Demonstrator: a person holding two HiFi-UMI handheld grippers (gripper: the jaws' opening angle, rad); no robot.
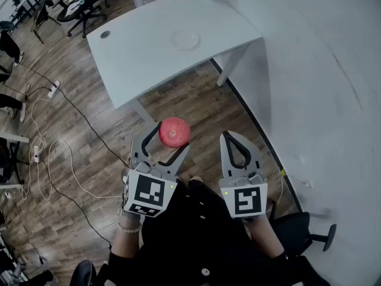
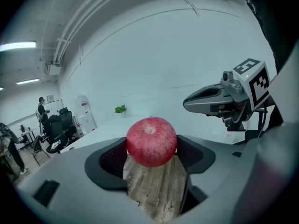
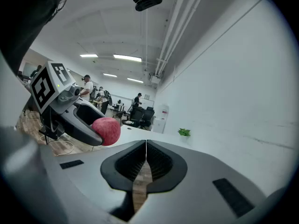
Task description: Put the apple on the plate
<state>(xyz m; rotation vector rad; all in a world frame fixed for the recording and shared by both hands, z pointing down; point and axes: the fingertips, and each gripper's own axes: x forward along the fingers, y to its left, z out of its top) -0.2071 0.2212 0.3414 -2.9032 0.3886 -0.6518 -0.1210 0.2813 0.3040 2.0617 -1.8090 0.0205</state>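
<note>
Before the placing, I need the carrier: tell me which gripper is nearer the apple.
Left. The left gripper has the apple clamped between its jaws; the right gripper is beside it, jaws together, clear of the apple.

An office: white desk [image 1: 149, 58], black swivel chairs [image 1: 83, 2].

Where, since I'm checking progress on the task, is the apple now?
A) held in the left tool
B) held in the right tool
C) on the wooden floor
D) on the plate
A: the apple sits pinched between the jaws of the left tool, while the plate on the white table is bare.
</note>
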